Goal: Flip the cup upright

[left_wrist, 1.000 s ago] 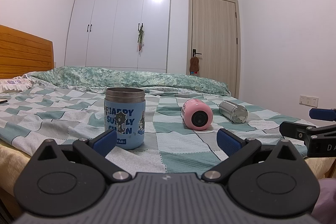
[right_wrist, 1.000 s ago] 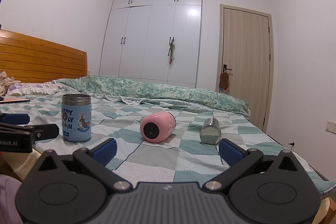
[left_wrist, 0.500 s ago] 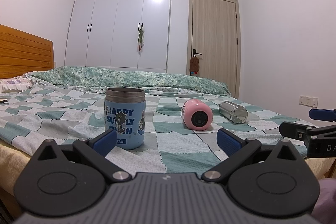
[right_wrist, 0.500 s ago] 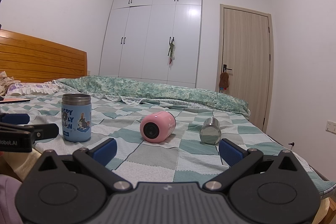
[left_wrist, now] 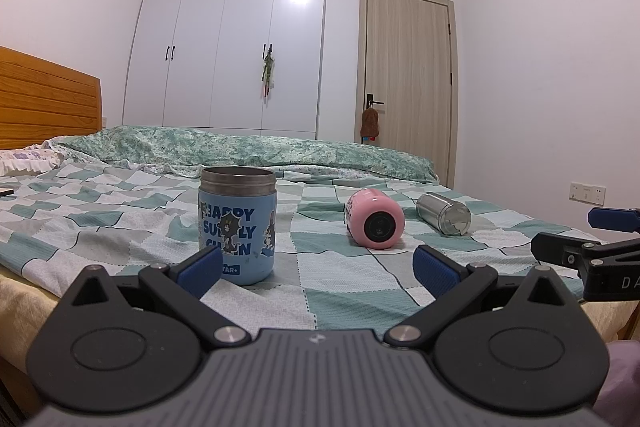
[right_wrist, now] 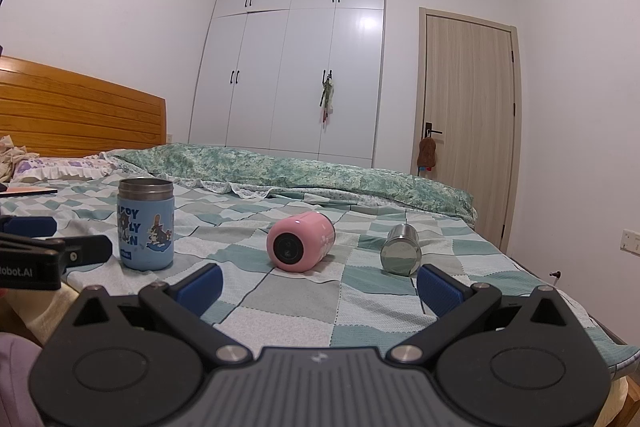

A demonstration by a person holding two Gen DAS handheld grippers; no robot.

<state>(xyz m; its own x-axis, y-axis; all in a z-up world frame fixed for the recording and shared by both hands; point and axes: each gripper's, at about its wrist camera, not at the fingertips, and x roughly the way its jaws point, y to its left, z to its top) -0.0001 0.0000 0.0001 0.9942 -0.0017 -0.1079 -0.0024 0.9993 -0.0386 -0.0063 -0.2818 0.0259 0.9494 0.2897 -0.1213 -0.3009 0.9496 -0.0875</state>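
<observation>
A pink cup (left_wrist: 375, 219) (right_wrist: 301, 247) lies on its side on the checked bedspread, its base toward me. A steel cup (left_wrist: 443, 213) (right_wrist: 401, 255) lies on its side to its right. A blue cartoon cup (left_wrist: 237, 225) (right_wrist: 146, 224) stands upright at the left. My left gripper (left_wrist: 318, 273) is open and empty at the bed's near edge, just before the blue cup. My right gripper (right_wrist: 318, 282) is open and empty, short of the pink and steel cups. Each gripper shows at the edge of the other's view.
A rumpled green quilt (left_wrist: 248, 151) lies across the far side of the bed. A wooden headboard (right_wrist: 76, 115) and pillow (right_wrist: 60, 169) are at the left. A white wardrobe (left_wrist: 236, 39) and a wooden door (left_wrist: 408, 83) stand behind. The bed's right edge (right_wrist: 592, 327) drops off.
</observation>
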